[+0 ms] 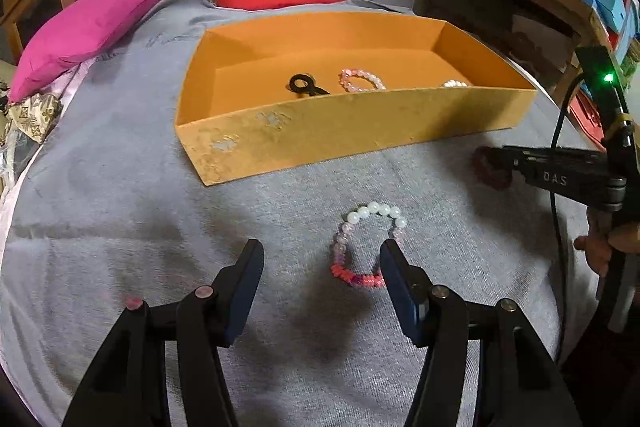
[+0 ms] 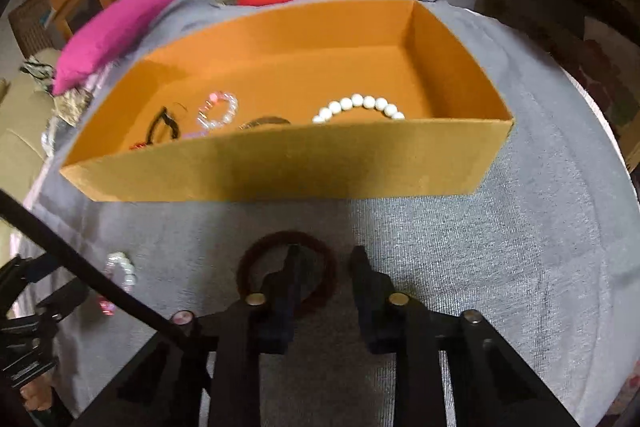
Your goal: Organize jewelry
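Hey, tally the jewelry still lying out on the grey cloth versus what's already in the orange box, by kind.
On the cloth, beaded bracelet: 1
On the cloth, dark red ring-shaped band: 1
In the orange box, beaded bracelets, white and clear pink: 2
In the box, black looped piece: 1
Total clearly visible: 5

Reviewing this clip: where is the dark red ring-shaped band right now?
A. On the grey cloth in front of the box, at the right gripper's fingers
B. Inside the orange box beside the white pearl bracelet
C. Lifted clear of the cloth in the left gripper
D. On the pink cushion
A. In the right wrist view the dark red band lies on the grey cloth before the orange box, with the open right gripper straddling its right side.
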The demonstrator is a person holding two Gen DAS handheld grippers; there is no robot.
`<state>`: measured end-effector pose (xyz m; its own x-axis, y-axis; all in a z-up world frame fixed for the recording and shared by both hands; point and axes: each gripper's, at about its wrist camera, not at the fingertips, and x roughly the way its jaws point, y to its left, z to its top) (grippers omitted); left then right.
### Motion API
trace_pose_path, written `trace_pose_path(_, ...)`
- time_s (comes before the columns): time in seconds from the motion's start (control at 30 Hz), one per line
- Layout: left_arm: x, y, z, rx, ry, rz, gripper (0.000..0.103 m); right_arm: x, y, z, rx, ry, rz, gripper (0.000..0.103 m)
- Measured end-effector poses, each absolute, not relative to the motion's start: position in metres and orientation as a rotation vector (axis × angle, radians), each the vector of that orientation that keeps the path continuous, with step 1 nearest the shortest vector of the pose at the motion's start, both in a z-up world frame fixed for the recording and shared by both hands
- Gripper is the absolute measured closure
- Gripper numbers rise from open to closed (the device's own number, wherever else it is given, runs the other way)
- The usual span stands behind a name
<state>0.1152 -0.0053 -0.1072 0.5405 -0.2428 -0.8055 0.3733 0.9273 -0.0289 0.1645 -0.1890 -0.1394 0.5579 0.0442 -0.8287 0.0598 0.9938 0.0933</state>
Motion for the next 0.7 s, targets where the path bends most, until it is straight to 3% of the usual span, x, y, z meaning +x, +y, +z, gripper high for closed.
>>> trace_pose_path(0.03,0.114,-0.006,-0.108,0.152,0.934,-0.375,0.042,0.164,-0.188,-0.139,0.1,0.973,-0.01,0.092)
trace_pose_path(0.07,0.114,-0.007,-0.109,0.148,0.938,-0.384,0.042,0.163,-0.188,-0.139,0.095,0.972,-0.011,0.095)
trace_pose_path(0.33,0.117,-0.017,-0.116,0.137,0.981,-0.417,0.042,0.14,-0.201,-0.133,0.135,0.966,0.022,0.095)
trace_pose_path(0.43,0.117,-0.026,-0.119,0.161,0.986,-0.424,0.034,0.131,-0.207,-0.13,0.158,0.957,0.034,0.095)
trace_pose_path(0.7,0.128,-0.031,-0.126,0.122,1.02,-0.423,0.034,0.127,-0.217,-0.129,0.203,0.974,0.047,0.095)
